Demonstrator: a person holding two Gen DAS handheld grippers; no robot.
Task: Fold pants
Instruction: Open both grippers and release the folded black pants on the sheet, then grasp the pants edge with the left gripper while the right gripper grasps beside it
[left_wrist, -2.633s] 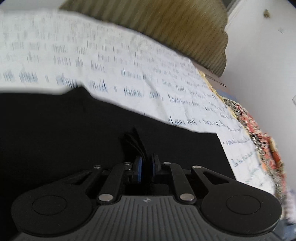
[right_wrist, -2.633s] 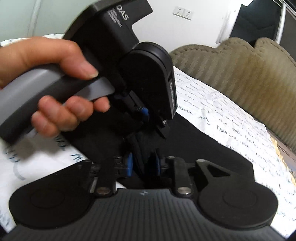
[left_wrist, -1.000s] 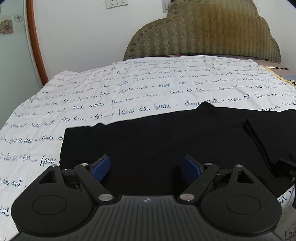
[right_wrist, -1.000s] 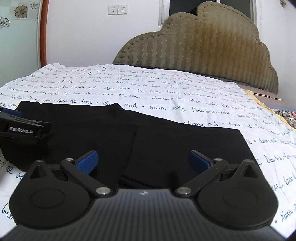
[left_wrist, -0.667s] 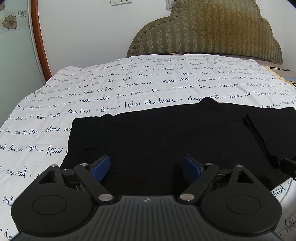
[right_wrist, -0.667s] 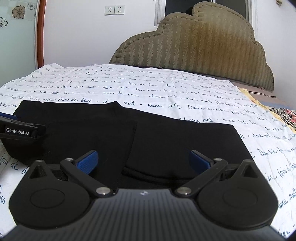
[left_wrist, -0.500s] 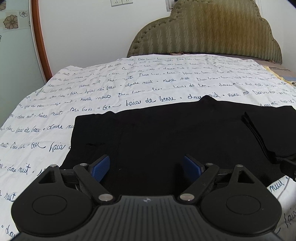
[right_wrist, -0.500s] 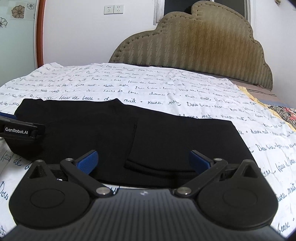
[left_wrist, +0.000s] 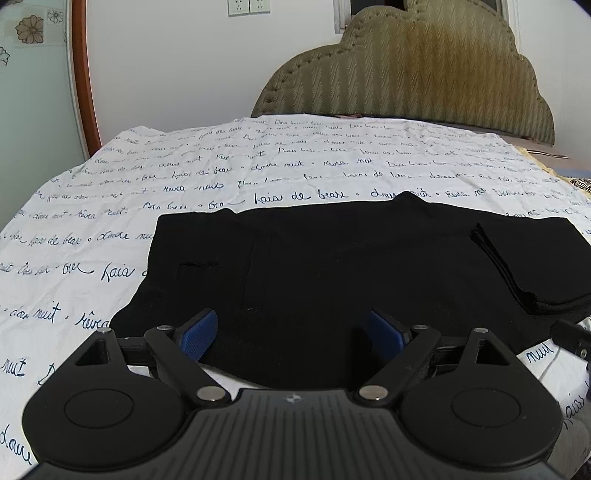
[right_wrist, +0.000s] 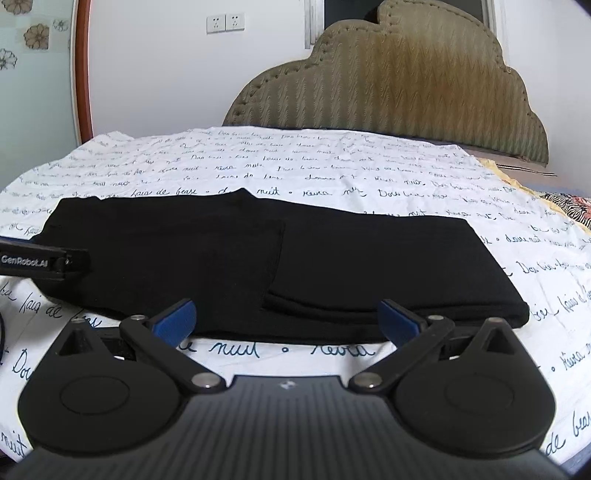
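The pants (left_wrist: 332, 266) are matt black cloth, smooth and lint-free. Under them the bedsheet (left_wrist: 258, 166) is thin white cotton-like cloth, lightly creased, printed with blue script. The headboard (right_wrist: 388, 85) at upper right is olive fabric with a ribbed zigzag weave and stud trim. The left gripper (left_wrist: 291, 330) is matt black plastic with bright metal pins and textured blue pads (left_wrist: 195, 330).

Black pants (right_wrist: 332, 258); white sheet (right_wrist: 258, 162) with blue script; olive zigzag headboard (right_wrist: 388, 81); my pads (left_wrist: 197, 330) are blue.
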